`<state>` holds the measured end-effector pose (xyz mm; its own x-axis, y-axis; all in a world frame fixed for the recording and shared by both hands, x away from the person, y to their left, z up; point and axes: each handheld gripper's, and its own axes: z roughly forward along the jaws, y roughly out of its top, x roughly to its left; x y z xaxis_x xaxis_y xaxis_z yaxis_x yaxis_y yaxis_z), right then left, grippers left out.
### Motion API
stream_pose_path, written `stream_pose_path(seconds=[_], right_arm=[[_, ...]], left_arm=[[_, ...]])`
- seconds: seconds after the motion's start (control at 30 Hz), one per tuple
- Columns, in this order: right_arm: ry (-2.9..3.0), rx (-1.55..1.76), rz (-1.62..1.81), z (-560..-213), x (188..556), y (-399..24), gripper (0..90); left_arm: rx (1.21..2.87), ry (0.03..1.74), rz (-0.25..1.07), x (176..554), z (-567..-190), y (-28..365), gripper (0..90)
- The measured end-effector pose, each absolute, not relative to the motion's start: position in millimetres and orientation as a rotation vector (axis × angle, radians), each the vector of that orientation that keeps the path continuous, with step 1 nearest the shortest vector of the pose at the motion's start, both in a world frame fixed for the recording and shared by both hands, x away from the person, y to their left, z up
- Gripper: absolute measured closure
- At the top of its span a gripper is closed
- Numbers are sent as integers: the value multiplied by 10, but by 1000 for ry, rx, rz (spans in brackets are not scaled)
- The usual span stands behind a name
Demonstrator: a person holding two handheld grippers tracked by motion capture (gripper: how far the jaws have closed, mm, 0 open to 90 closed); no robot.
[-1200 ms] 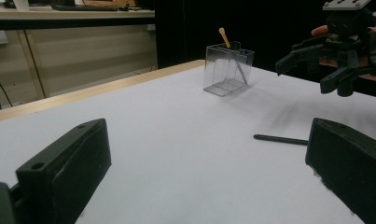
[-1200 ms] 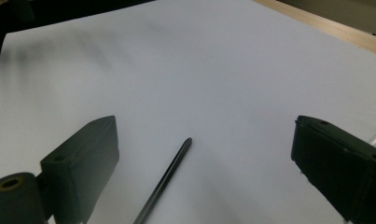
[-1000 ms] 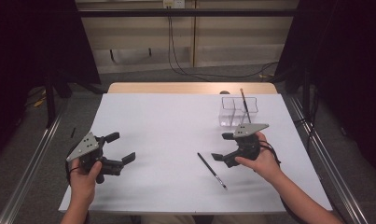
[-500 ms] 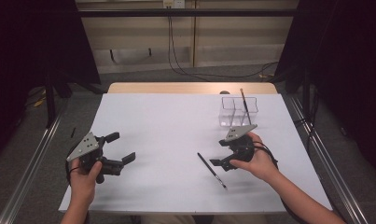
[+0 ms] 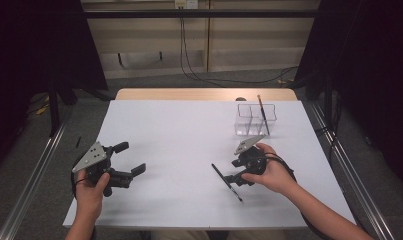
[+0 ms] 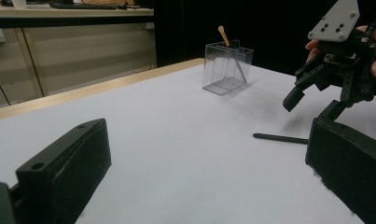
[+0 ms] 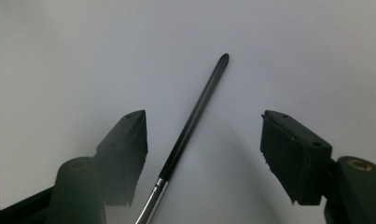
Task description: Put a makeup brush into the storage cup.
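Note:
A thin black paintbrush lies flat on the white table, to the right of the middle near the front. My right gripper hovers low over its handle. In the right gripper view the brush runs between the two jaws, nearer the left one, and neither pad touches it. These jaws have just been closing, and the right gripper is still open. My left gripper rests at the front left, open with nothing between its jaws. From the left gripper the brush lies ahead, under the right gripper.
A clear plastic divided box stands at the back right with another brush leaning upright in it. The same box appears in the left gripper view. The table's wooden far edge borders the white sheet. Metal rails flank both sides.
My right gripper has tipped down and slightly left onto the brush, and its jaws have drawn closer together around the handle. The left gripper has stayed still.

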<state>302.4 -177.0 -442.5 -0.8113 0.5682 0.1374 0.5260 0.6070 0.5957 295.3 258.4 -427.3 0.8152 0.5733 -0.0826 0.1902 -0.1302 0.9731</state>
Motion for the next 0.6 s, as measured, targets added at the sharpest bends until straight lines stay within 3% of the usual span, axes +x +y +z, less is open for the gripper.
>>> stream_pose_path(seconds=[0.6], right_arm=[[2866,939,818,-4549,2967,-1679,500]], left_arm=[[1708,599,365,2959,-4278,2585,1]])
